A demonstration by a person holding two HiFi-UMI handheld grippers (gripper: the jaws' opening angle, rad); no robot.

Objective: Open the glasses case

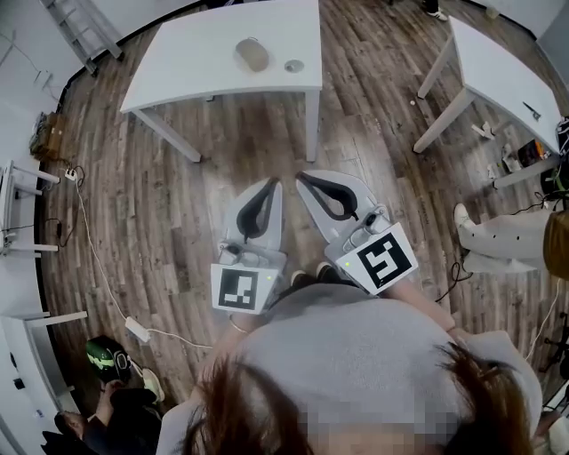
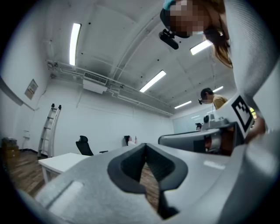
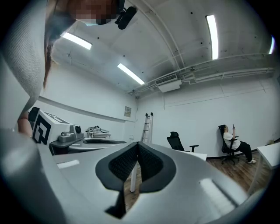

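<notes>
Nearest, the left tool [image 1: 272,184] and the right tool [image 1: 302,178] are both clenched on nothing, side by side. Well beyond them, a grey-brown oval glasses case [image 1: 252,55] lies on the white tabletop [image 1: 196,62], its long axis running roughly near-to-far.

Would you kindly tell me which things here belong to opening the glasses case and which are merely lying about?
For the job: brown-grey oval glasses case on the white table; left tool and right tool, both shut and empty.
Lying about: small round grey disc; white power strip; grey metal ladder.
</notes>
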